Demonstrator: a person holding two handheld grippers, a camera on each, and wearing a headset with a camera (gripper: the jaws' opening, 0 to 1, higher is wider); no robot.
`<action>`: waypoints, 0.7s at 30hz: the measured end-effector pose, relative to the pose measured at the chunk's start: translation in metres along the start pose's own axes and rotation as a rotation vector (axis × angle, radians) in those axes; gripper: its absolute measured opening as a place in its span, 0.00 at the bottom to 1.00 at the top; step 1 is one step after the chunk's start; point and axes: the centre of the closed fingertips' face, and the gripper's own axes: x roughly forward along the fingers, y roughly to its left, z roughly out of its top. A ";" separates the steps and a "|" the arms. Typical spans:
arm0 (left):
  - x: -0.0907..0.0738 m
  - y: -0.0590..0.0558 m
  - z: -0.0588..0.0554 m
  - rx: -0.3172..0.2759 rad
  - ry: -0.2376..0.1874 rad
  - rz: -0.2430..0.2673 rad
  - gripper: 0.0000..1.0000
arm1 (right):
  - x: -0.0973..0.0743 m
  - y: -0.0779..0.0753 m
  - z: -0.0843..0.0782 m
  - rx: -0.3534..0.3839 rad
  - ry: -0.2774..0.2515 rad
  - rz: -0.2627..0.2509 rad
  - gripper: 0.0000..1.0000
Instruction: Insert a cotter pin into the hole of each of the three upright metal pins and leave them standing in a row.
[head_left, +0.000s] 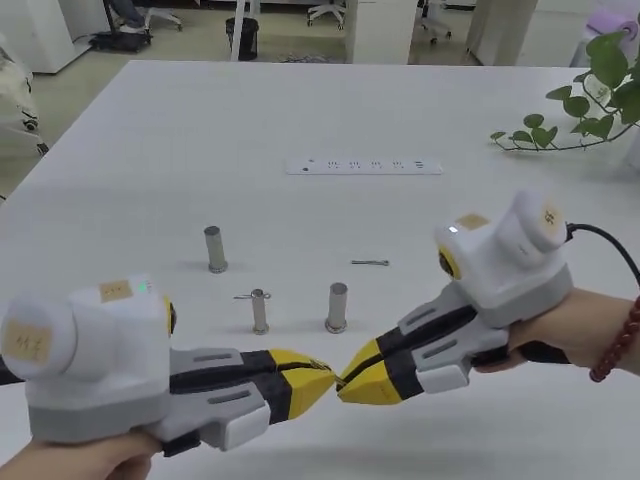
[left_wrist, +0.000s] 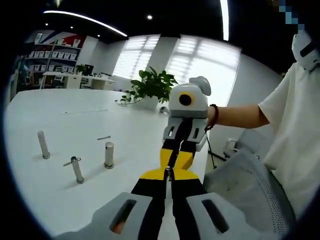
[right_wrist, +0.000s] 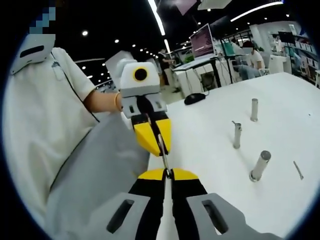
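Note:
Three upright metal pins stand on the white table: a back left pin (head_left: 215, 249), a middle pin (head_left: 260, 311) with a cotter pin (head_left: 250, 296) through its top, and a right pin (head_left: 337, 307). A loose cotter pin (head_left: 370, 262) lies behind them. In front of the pins my left gripper (head_left: 328, 373) and right gripper (head_left: 343, 386) meet tip to tip, both shut. A thin silver cotter pin (right_wrist: 161, 146) runs along the left gripper's jaws into my right gripper (right_wrist: 169, 174) tips, so both seem to pinch it.
A white power strip (head_left: 363, 166) lies further back on the table. A leafy plant (head_left: 590, 100) hangs over the back right corner. Office chairs and a bin stand on the floor beyond the far edge. The person's torso is close behind the grippers.

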 end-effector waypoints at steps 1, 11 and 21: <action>0.000 0.000 0.000 0.002 -0.001 0.000 0.01 | 0.000 -0.001 -0.002 -0.008 0.008 -0.004 0.05; 0.010 0.014 0.001 0.058 -0.001 0.083 0.07 | -0.009 -0.019 -0.006 -0.089 0.136 -0.106 0.03; 0.016 0.032 -0.006 0.099 0.020 0.185 0.23 | -0.023 -0.036 -0.020 -0.090 0.261 -0.189 0.03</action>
